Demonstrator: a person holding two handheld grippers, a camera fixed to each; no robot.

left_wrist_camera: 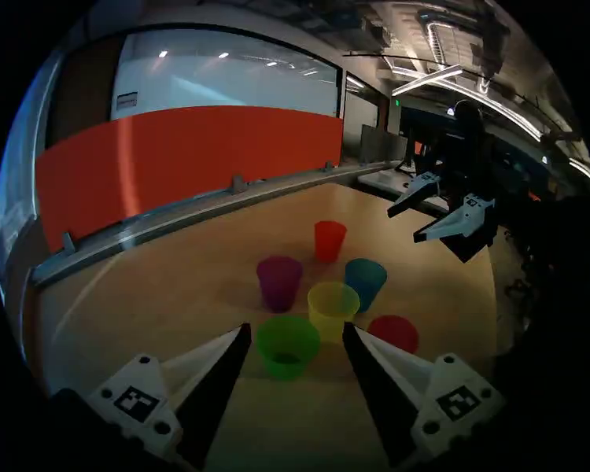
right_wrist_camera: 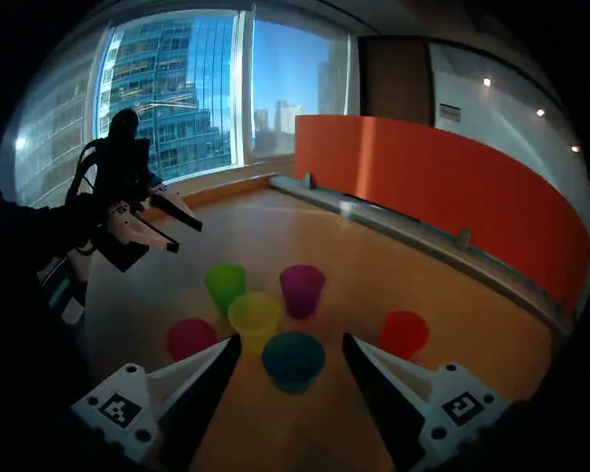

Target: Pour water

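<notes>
A pale wooden table (left_wrist_camera: 177, 291) carried six coloured plastic cups in a loose cluster near its middle, all upright and none gripped. In the left gripper view the green cup (left_wrist_camera: 287, 344) stood nearest, with the yellow cup (left_wrist_camera: 332, 308) just behind it, the purple cup (left_wrist_camera: 279, 282) to the left, the teal cup (left_wrist_camera: 365, 281) to the right, the red cup (left_wrist_camera: 393, 332) near on the right and the orange cup (left_wrist_camera: 330, 239) farthest. The left gripper (left_wrist_camera: 296, 330) hovered low over the table with its fingers spread wide, the green cup in line with the gap and untouched. The right gripper (right_wrist_camera: 291, 340), on the opposite side of the cluster, was likewise wide apart and held nothing; the teal cup stood just ahead of its gap. Whether any cup contained water could not be told. Along the table's far edge ran a grey metal rail (left_wrist_camera: 216, 200), and behind it an orange partition (left_wrist_camera: 193, 157) under a pale glossy wall panel (left_wrist_camera: 224, 75). Long strip lights (left_wrist_camera: 429, 79) crossed the dark ceiling. In the right gripper view, tall windows (right_wrist_camera: 177, 94) at the far left gave onto high-rise buildings and blue sky.
</notes>
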